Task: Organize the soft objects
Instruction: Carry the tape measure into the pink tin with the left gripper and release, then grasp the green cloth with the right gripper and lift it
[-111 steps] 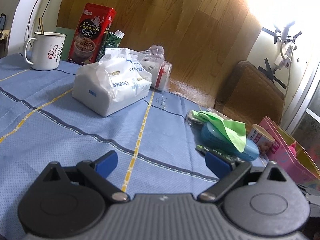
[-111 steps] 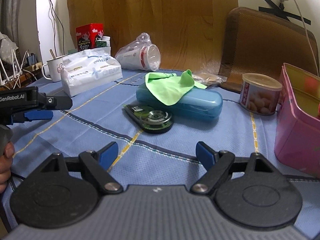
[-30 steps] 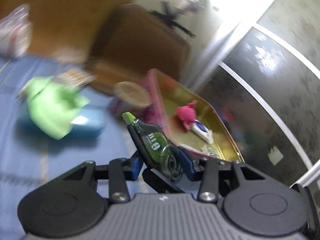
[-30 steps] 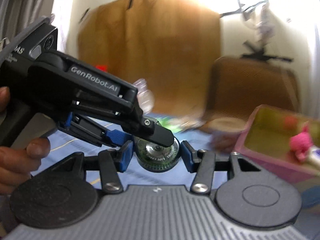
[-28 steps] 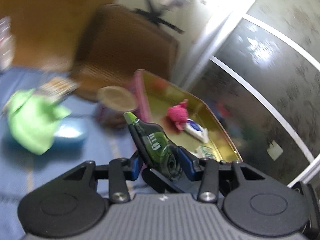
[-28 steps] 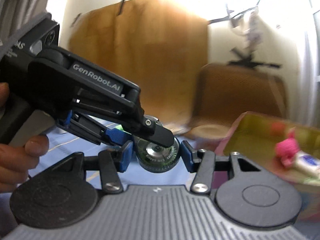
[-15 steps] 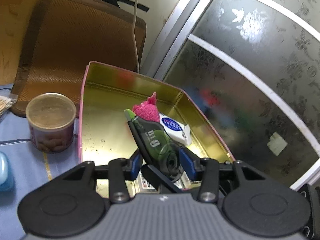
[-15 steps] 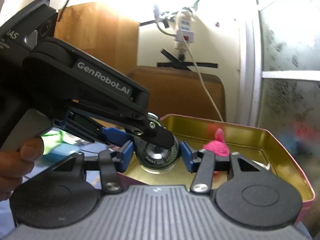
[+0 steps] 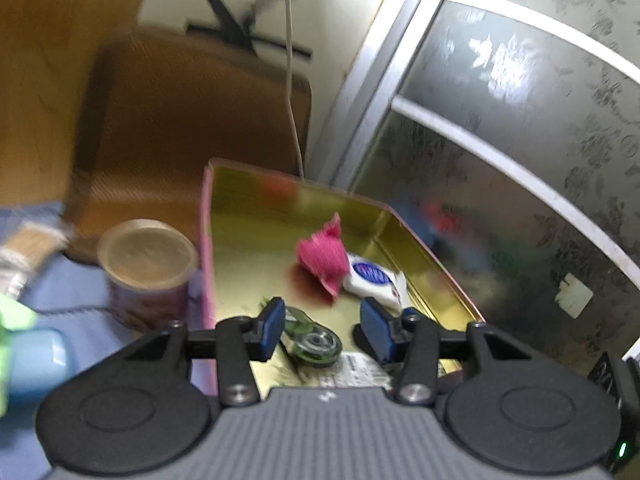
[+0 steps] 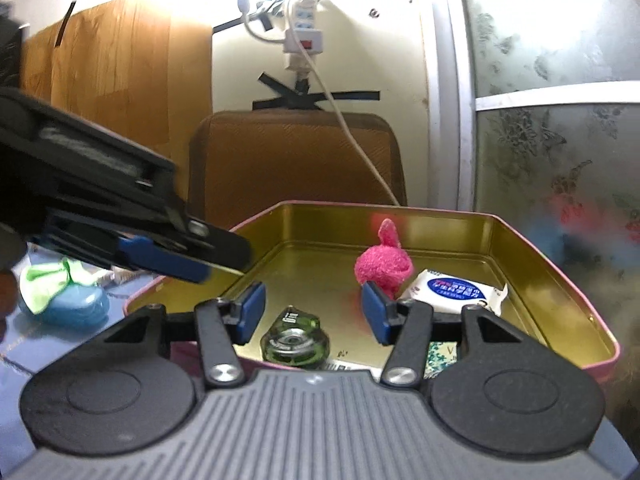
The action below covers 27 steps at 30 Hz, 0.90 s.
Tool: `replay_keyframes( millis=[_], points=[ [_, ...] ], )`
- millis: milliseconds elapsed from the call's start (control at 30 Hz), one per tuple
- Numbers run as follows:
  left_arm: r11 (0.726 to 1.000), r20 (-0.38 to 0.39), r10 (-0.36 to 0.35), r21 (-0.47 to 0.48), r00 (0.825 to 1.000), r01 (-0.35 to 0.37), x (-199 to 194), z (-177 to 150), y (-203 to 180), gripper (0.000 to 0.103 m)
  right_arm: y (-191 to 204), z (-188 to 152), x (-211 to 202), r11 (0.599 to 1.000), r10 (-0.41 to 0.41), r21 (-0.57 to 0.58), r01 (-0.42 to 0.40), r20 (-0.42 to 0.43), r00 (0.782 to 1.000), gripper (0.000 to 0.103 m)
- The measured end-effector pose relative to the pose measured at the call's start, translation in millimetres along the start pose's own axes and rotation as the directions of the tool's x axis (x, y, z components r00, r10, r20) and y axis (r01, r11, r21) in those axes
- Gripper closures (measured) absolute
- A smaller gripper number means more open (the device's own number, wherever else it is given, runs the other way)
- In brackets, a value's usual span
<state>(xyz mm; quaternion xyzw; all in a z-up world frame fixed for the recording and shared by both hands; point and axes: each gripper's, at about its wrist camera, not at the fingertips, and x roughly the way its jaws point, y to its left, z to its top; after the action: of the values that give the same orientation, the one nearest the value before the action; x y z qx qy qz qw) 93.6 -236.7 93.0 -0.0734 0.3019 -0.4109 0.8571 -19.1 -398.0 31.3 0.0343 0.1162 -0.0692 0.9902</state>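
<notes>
My left gripper (image 9: 322, 328) has just been opening; its blue pads stand apart with nothing pressed between them. The green tape dispenser (image 9: 310, 340) lies flat on the tin floor, seen through the gap between the pads and clear of both. From my right camera the left gripper (image 10: 188, 258) reaches in from the left, its black finger and blue pad hanging over the tin's near left corner.

My right gripper (image 10: 314, 312) is about half open and holds nothing. Past its pads I see the dispenser (image 10: 294, 340) again, a rounded shell of clear green plastic with a silver hub, resting on the bottom near the front wall.

The tin (image 10: 520, 240) is a shallow box of shiny gold metal inside, pink outside, with a rolled rim. Farther in sits a fuzzy pink toy (image 10: 382, 266), a round knitted body with a point sticking up. Just to its right, touching it, lies a soft white wipes pack (image 10: 452, 288) with a blue oval label. Some printed paper lies at the near end of the floor, mostly hidden by my grippers.

Left of the tin on the blue cloth (image 9: 80, 292) stands a can (image 9: 148, 268) with a tan lid, just beside the pink wall. Farther left is a smooth blue case (image 10: 74, 304) with a green cloth (image 10: 44, 280) draped on it. Behind the table is a brown woven chair back (image 10: 296, 160).
</notes>
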Motion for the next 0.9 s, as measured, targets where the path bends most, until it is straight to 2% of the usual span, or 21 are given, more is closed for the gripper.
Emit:
replay_keyframes(
  millis=[100, 167, 233, 367, 433, 500, 533, 567, 600, 633, 667, 700, 733, 767, 833, 900],
  points=[
    [0.999, 0.069, 0.044, 0.015, 0.997, -0.046, -35.7, -5.1, 15.5, 0.056, 4.4, 7.7, -8.0, 0.999, 0.033, 0.042, -0.035, 0.035, 0.999, 0.047],
    [0.995, 0.104, 0.102, 0.01, 0.989, -0.104, -61.6, -13.2, 33.8, 0.055, 14.0, 13.9, -8.9, 0.997, 0.067, 0.044, -0.069, 0.051, 0.996, 0.047],
    [0.982, 0.13, 0.19, -0.01, 0.973, -0.19, -86.9, -25.4, 58.3, 0.054, 28.9, 18.0, -9.7, 0.993, 0.112, 0.027, -0.114, 0.055, 0.992, 0.047],
    [0.927, 0.124, 0.369, -0.115, 0.921, -0.356, -130.0, -55.1, 119.5, 0.053, 73.7, 20.1, -6.1, 0.968, 0.249, -0.035, -0.249, 0.018, 0.968, 0.046],
    [0.878, 0.104, 0.466, -0.178, 0.878, -0.445, -148.2, -72.8, 151.1, 0.053, 98.7, 18.8, 1.6, 0.945, 0.319, -0.065, -0.32, -0.025, 0.947, 0.042],
    [0.836, 0.084, 0.527, -0.233, 0.846, -0.497, -161.7, -88.7, 177.0, 0.053, 123.2, 18.1, 14.0, 0.916, 0.389, -0.073, -0.395, -0.082, 0.918, 0.034],
    [0.816, 0.072, 0.548, -0.261, 0.833, -0.515, -167.9, -95.9, 188.5, 0.053, 137.7, 17.2, 20.1, 0.9, 0.42, -0.077, -0.428, -0.106, 0.902, 0.032],
    [0.804, 0.064, 0.56, -0.286, 0.826, -0.522, -172.5, -101.9, 198.6, 0.053, 152.8, 16.8, 27.4, 0.888, 0.441, -0.084, -0.453, -0.125, 0.889, 0.024],
    [0.795, 0.062, 0.565, -0.308, 0.823, -0.523, -174.9, -106.9, 206.6, 0.053, 165.6, 16.2, 35.0, 0.881, 0.45, -0.09, -0.464, -0.141, 0.882, 0.016],
    [0.792, 0.074, 0.562, -0.335, 0.824, -0.51, -178.3, -112.3, 212.5, 0.053, 179.6, 15.8, 44.6, 0.878, 0.452, -0.093, -0.47, -0.162, 0.877, 0.013],
    [0.799, 0.096, 0.544, -0.362, 0.834, -0.48, -180.1, -112.3, 212.3, 0.051, 192.4, 16.2, 55.0, 0.876, 0.451, -0.092, -0.473, -0.188, 0.872, 0.013],
    [0.805, 0.12, 0.536, -0.373, 0.836, -0.462, -183.5, -113.3, 213.0, 0.047, 203.3, 17.5, 66.9, 0.876, 0.448, -0.089, -0.473, -0.212, 0.869, 0.013],
    [0.799, 0.125, 0.544, -0.379, 0.829, -0.467, -184.3, -113.6, 212.9, 0.046, 212.0, 19.0, 77.1, 0.877, 0.443, -0.086, -0.472, -0.23, 0.866, 0.013],
    [0.801, 0.127, 0.542, -0.376, 0.83, -0.466, -184.6, -113.8, 212.7, 0.046, 220.6, 19.5, 87.1, 0.881, 0.434, -0.084, -0.465, -0.25, 0.866, 0.012],
    [0.817, 0.145, 0.529, -0.353, 0.836, -0.456, -182.6, -111.9, 208.5, 0.045, 233.6, 19.6, 106.1, 0.892, 0.403, -0.081, -0.444, -0.298, 0.865, 0.012],
    [0.825, 0.165, 0.529, -0.331, 0.833, -0.458, -183.4, -115.4, 204.6, 0.042, 238.8, 15.9, 123.5, 0.902, 0.377, -0.073, -0.425, -0.342, 0.861, 0.012]
  ],
)
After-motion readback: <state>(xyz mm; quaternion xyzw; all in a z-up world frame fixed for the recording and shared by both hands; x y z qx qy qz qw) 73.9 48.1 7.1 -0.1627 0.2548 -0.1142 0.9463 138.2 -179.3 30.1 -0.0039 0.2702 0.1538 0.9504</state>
